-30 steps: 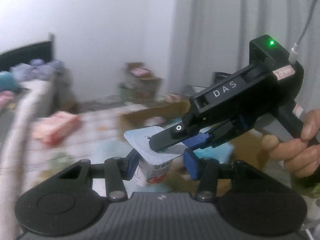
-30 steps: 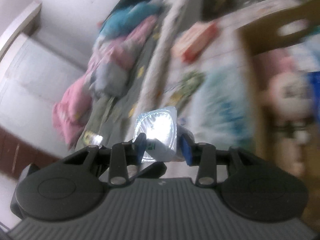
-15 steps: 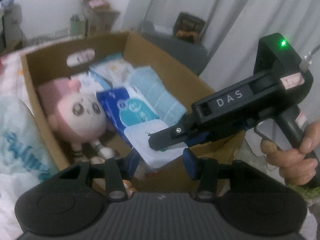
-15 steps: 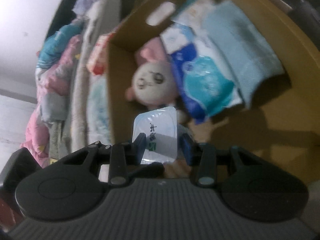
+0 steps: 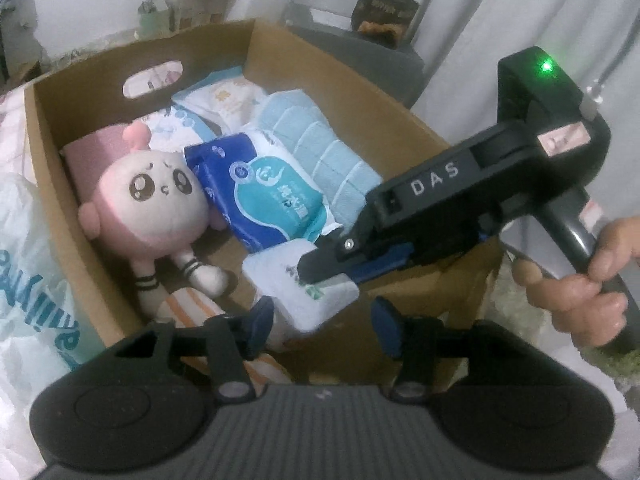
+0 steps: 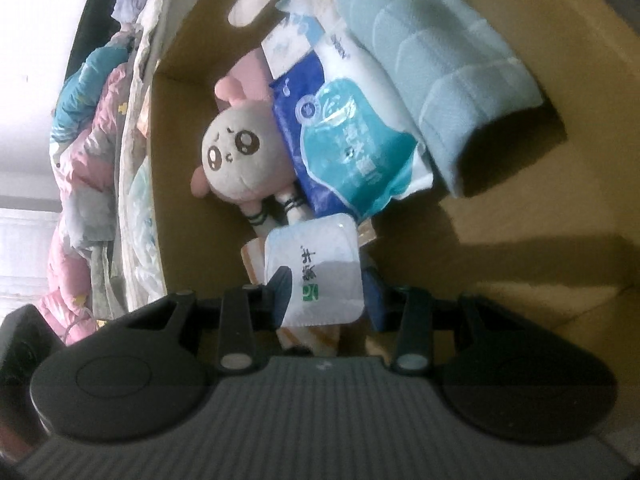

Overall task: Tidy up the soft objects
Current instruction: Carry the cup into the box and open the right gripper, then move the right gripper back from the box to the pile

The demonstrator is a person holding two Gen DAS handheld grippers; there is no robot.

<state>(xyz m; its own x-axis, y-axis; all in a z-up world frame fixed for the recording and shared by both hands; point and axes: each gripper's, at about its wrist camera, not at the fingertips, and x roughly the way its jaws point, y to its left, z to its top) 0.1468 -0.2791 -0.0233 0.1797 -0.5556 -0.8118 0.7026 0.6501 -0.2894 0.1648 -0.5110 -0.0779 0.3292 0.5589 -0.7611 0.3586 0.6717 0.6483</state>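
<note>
The right tool grips a white tissue pack at lower centre above the cardboard box, best lowered into the bare floor patch before release, while the left tool hangs open.

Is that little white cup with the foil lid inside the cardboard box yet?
Not set down yet: the white cup is over the box opening, pinched between the right gripper fingers, above the plush doll's legs.

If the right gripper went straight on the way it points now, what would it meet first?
Probably the striped cloth on the floor of the cardboard box, beside the plush doll. The right gripper holds the white pack just above it; depth is unclear.
</note>
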